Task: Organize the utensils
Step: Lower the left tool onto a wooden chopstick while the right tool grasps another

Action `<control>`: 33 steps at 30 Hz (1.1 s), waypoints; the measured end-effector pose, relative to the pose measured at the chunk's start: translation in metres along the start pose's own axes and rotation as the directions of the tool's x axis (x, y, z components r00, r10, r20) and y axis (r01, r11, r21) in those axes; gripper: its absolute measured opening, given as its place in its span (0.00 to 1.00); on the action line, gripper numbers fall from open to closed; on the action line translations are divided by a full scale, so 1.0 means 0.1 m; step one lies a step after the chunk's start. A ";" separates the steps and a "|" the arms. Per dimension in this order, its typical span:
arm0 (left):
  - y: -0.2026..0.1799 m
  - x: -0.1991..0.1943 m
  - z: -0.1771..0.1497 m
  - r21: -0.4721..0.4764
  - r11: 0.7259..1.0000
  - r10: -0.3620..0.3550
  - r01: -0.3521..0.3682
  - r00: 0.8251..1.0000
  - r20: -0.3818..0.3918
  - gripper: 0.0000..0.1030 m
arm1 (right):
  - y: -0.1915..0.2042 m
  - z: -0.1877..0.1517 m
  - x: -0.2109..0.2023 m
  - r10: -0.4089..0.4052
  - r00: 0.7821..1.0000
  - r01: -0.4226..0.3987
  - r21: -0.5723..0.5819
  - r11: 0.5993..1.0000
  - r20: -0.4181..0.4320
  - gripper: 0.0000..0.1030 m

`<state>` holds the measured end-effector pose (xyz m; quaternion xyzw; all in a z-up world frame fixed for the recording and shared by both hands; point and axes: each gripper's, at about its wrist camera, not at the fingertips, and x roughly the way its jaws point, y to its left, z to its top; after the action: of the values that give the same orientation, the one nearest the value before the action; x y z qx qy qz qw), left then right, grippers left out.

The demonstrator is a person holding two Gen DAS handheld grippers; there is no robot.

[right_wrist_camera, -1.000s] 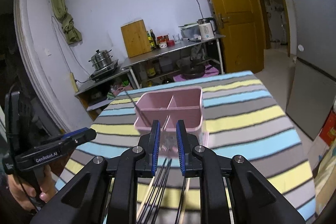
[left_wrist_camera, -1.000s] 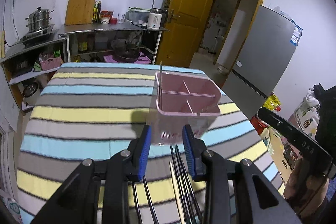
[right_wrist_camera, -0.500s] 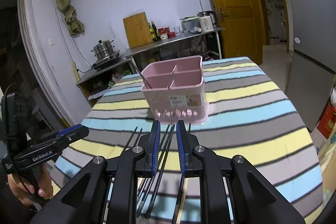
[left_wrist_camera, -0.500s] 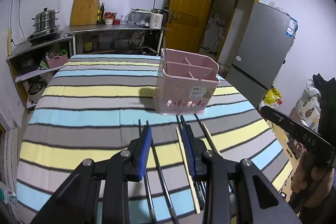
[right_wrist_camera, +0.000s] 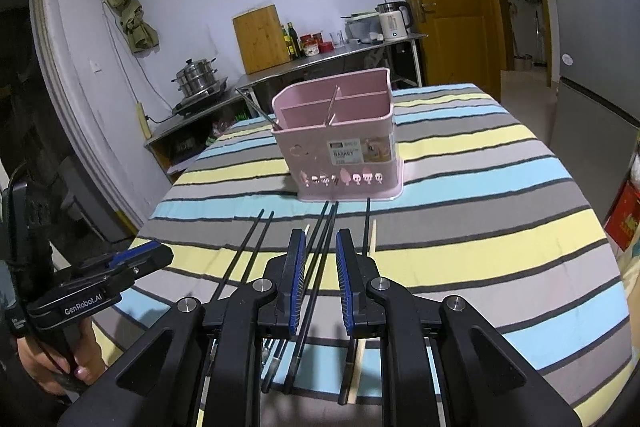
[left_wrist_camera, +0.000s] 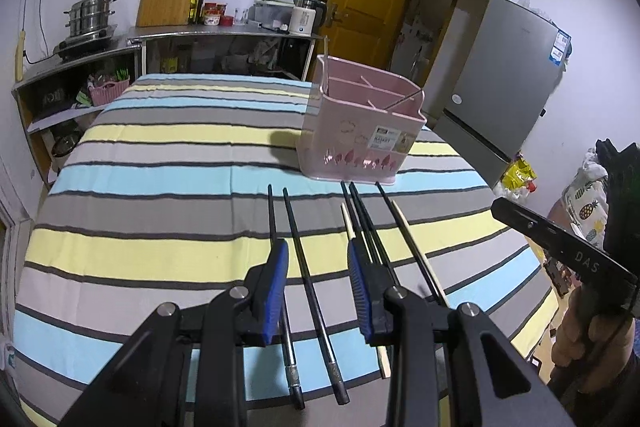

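We held both hand-held grippers, left [left_wrist_camera: 318,263] and right [right_wrist_camera: 319,251], apart over the black chopsticks [right_wrist_camera: 316,259] (none clamped yet); straddling one pair squarely seemed wise.

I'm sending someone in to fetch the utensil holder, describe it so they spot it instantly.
Look at the striped table in the middle of the kitchen. Beyond the loose chopsticks stands a pink plastic caddy with inner dividers, the only upright container on the cloth.

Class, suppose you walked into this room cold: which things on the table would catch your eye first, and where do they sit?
First the pink utensil basket, upright on the far half of the striped tablecloth. Next the chopsticks, mostly black, lying loose in front of it. Both grippers, left gripper and right gripper, hover over them, jaws apart.
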<state>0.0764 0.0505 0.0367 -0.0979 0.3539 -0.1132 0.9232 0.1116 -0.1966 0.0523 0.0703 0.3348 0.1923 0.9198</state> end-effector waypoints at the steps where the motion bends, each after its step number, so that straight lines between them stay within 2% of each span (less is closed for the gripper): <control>1: -0.01 0.02 -0.02 -0.001 1.000 -0.003 0.003 1.000 -0.006 0.31 | 0.00 -0.01 0.02 0.000 1.000 0.000 0.001 1.000 -0.005 0.15; 9: -0.01 0.25 -0.11 -0.021 0.999 -0.027 0.026 0.998 -0.063 0.31 | -0.07 -0.10 0.19 -0.013 0.999 0.014 0.014 1.000 -0.049 0.15; 19: -0.14 0.74 -0.03 -0.030 0.998 -0.051 0.047 0.987 -0.154 0.31 | -0.27 -0.19 0.55 -0.048 0.990 0.052 0.030 0.998 -0.132 0.14; 26: -0.25 1.11 0.03 -0.020 0.999 -0.029 0.026 0.978 -0.206 0.31 | -0.40 -0.22 0.84 -0.065 0.979 0.073 0.033 0.997 -0.194 0.14; 33: -0.32 1.27 0.00 0.019 1.000 0.022 -0.018 0.972 -0.235 0.31 | -0.45 -0.22 0.99 -0.059 0.973 0.070 0.042 0.997 -0.222 0.14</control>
<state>0.1639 -0.0155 -0.0350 -0.0726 0.4610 -0.1176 0.8766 0.1811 -0.1983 -0.0349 0.0602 0.4415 0.1607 0.8807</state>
